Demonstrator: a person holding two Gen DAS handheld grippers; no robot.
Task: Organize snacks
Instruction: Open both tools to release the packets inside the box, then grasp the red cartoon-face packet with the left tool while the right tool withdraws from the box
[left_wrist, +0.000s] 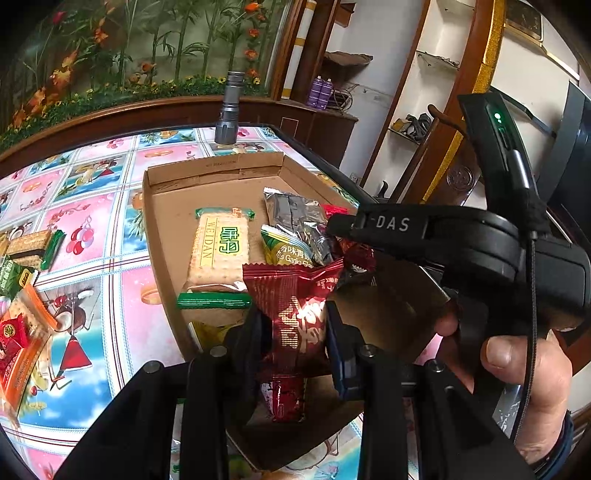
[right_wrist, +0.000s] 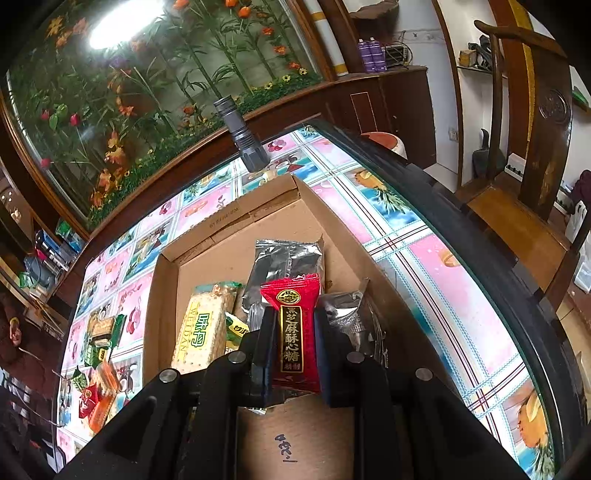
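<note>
A shallow cardboard box (left_wrist: 162, 206) sits on the table and holds several snacks: a WEIDAN cracker pack (left_wrist: 219, 254), a silver packet (left_wrist: 295, 210) and a green garlic-flavour pack (left_wrist: 284, 247). My left gripper (left_wrist: 295, 332) is shut on a dark red snack packet (left_wrist: 295, 314) over the box's near end. My right gripper (right_wrist: 291, 347) is shut on a bright red candy packet (right_wrist: 293, 332) with gold characters, held over the box (right_wrist: 168, 295). The right gripper also shows in the left wrist view (left_wrist: 334, 225), above the box's right side.
Loose snacks lie on the flowered tablecloth left of the box (left_wrist: 26, 280), also shown in the right wrist view (right_wrist: 96, 369). A grey flashlight (left_wrist: 229, 110) stands upright behind the box. A wooden chair (right_wrist: 517, 206) stands beyond the table's right edge.
</note>
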